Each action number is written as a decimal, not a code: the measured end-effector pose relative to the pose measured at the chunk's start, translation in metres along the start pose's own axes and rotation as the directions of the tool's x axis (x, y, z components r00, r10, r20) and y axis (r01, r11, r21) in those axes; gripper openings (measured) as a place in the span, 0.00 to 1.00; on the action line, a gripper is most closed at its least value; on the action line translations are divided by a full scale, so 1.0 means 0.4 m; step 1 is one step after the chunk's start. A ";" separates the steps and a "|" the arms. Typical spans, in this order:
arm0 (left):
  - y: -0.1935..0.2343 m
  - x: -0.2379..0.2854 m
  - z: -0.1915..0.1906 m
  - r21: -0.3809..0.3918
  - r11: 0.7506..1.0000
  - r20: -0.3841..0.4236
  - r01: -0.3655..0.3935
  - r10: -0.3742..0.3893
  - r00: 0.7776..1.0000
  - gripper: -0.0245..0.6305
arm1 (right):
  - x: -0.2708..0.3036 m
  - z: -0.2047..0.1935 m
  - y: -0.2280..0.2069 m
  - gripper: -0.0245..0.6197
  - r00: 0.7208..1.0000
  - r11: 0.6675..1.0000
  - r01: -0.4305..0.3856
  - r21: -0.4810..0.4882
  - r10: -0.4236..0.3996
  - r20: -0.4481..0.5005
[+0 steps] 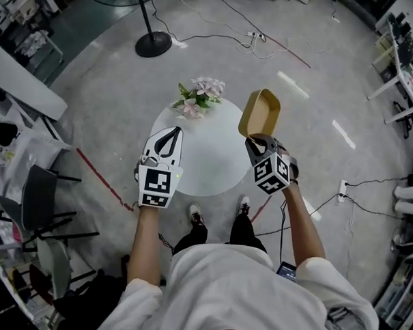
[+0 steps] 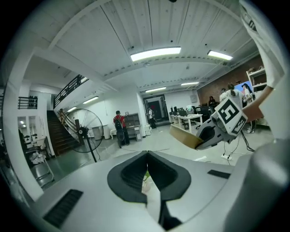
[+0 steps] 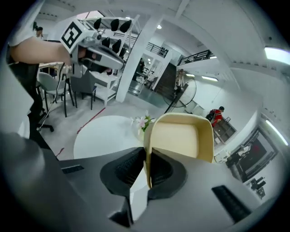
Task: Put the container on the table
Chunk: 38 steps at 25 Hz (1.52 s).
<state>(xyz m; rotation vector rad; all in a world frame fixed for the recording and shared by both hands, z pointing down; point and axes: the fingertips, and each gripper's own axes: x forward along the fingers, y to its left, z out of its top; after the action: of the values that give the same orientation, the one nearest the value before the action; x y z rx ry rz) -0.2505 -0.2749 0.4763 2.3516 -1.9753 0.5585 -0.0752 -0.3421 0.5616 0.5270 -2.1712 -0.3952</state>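
A tan rectangular container [image 1: 259, 113] hangs tilted in the air over the right edge of the round white table [image 1: 213, 161]. My right gripper [image 1: 257, 140] is shut on the container's near rim, which runs between the jaws in the right gripper view; the container [image 3: 181, 136] fills that view's middle, open side up. My left gripper [image 1: 168, 140] is over the table's left part, shut with nothing in it. From the left gripper view [image 2: 146, 168] the container [image 2: 185, 137] and the right gripper [image 2: 206, 134] show at the right.
A bunch of pink and white flowers [image 1: 199, 95] stands at the table's far edge. A floor fan's base [image 1: 153, 44] sits beyond the table. Chairs [image 1: 44, 202] and desks line the left; cables [image 1: 370, 182] run across the floor on the right.
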 end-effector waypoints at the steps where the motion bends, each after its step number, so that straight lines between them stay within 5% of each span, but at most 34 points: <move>1: 0.005 0.011 -0.020 -0.011 1.000 -0.017 -0.015 0.015 1.000 0.07 | 0.048 -0.025 0.008 0.10 0.999 0.999 -0.032 -0.018 0.031 -0.018; 8: 0.010 0.066 -0.186 -0.103 0.985 -0.174 -0.136 0.116 0.978 0.07 | 0.379 -0.203 0.080 0.10 0.955 0.949 -0.269 -0.162 0.241 -0.174; 17: -0.013 0.117 -0.306 -0.134 0.973 -0.298 -0.187 0.140 0.944 0.07 | 0.615 -0.328 0.137 0.10 0.895 0.876 -0.399 -0.270 0.309 -0.321; 23: -0.013 0.151 -0.300 -0.113 0.981 -0.302 -0.158 0.118 0.946 0.07 | 0.620 -0.305 0.146 0.27 0.901 0.870 -0.398 -0.291 0.312 -0.300; 28: 0.004 0.170 -0.227 -0.099 0.986 -0.248 -0.131 0.103 0.963 0.07 | 0.521 -0.247 0.083 0.30 0.923 0.921 -0.352 -0.165 0.312 -0.227; 32: 0.019 0.177 -0.133 -0.092 0.990 -0.179 -0.111 0.093 0.979 0.07 | 0.394 -0.166 -0.015 0.24 0.953 0.958 -0.283 -0.035 0.277 -0.118; 36: 0.051 0.178 -0.011 -0.077 0.991 -0.084 -0.109 0.102 0.991 0.07 | 0.256 -0.053 -0.178 0.07 0.993 0.992 -0.120 0.037 0.119 0.014; 38: 0.066 0.169 0.047 -0.076 0.991 -0.040 -0.108 0.105 0.994 0.07 | 0.178 0.004 -0.247 0.06 0.996 0.996 -0.046 0.073 0.040 0.076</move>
<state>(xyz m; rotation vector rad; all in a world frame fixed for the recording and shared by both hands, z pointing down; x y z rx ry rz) -0.2620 -0.3490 0.4720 2.1863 -2.0761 0.5139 -0.0931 -0.4627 0.5634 0.5129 -2.2722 -0.3161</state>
